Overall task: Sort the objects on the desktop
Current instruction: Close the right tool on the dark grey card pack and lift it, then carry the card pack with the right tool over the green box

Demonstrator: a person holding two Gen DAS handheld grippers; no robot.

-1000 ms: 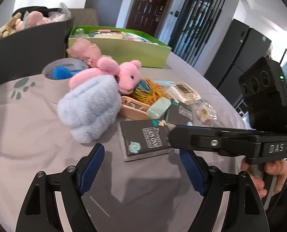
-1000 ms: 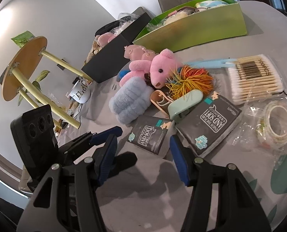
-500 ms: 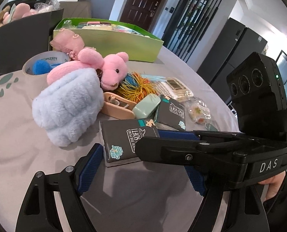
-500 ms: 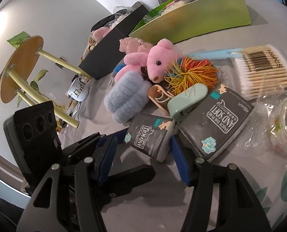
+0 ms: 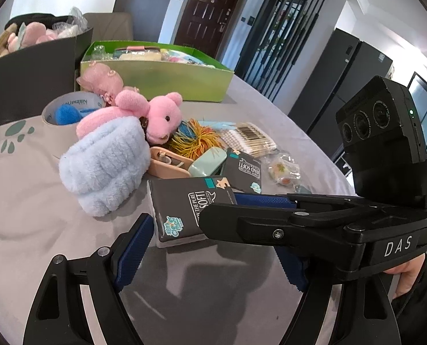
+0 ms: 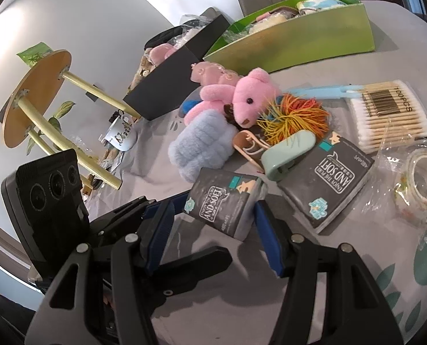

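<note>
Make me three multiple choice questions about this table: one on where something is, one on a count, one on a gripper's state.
1. The nearer tissue pack lies: A in the green box; B between the fingers of the right gripper; C under the pink bear.
2. Dark tissue packs on the table: A one; B two; C four.
3. The left gripper is: A shut on tape; B shut on the bear; C open, empty.
Answers: B, blue pads flank it; B, two alike lie side by side; C, nothing between its wide jaws.
</note>
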